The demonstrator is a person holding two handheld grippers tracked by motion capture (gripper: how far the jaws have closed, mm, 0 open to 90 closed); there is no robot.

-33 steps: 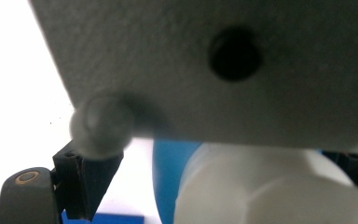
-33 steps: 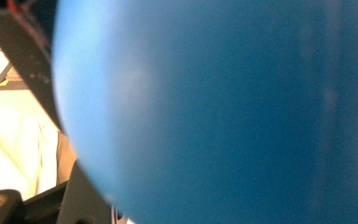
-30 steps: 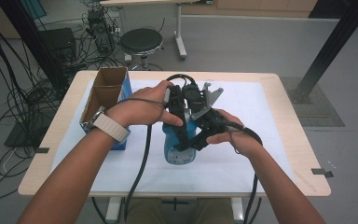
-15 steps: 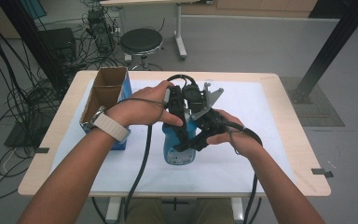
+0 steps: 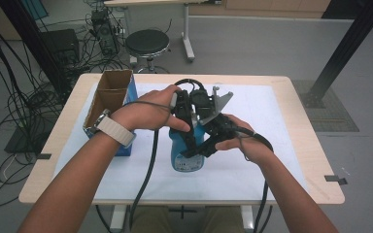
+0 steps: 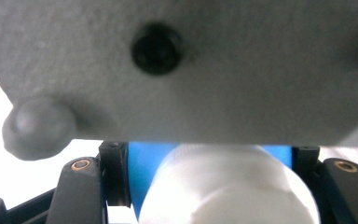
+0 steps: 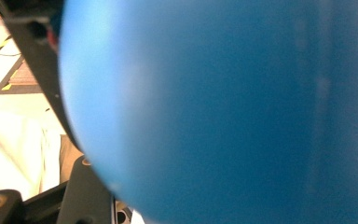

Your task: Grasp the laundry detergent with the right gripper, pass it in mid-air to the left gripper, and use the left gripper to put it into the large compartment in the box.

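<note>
A blue bottle [image 5: 186, 158] with a white cap stands on the white mat in the middle of the table. My left gripper [image 5: 194, 124] comes down on its top. In the left gripper view the white cap [image 6: 223, 186] sits between the two black jaws, which have just been closing and now press on it, with the blue bottle [image 6: 144, 163] behind. My right gripper [image 5: 195, 148] is shut on the bottle's body from the right. The blue bottle wall [image 7: 223, 107] bulges close in front of its camera, beside one black finger [image 7: 88, 196]. The right gripper's grey plate [image 6: 191, 70] hangs above the cap.
An open cardboard box [image 5: 109, 97] with a blue side stands at the table's left, next to my left wrist. The white mat [image 5: 272, 121] covers most of the wooden table [image 5: 315, 160]. Behind the table are a black stool [image 5: 147, 42] and many floor cables [image 5: 9, 111].
</note>
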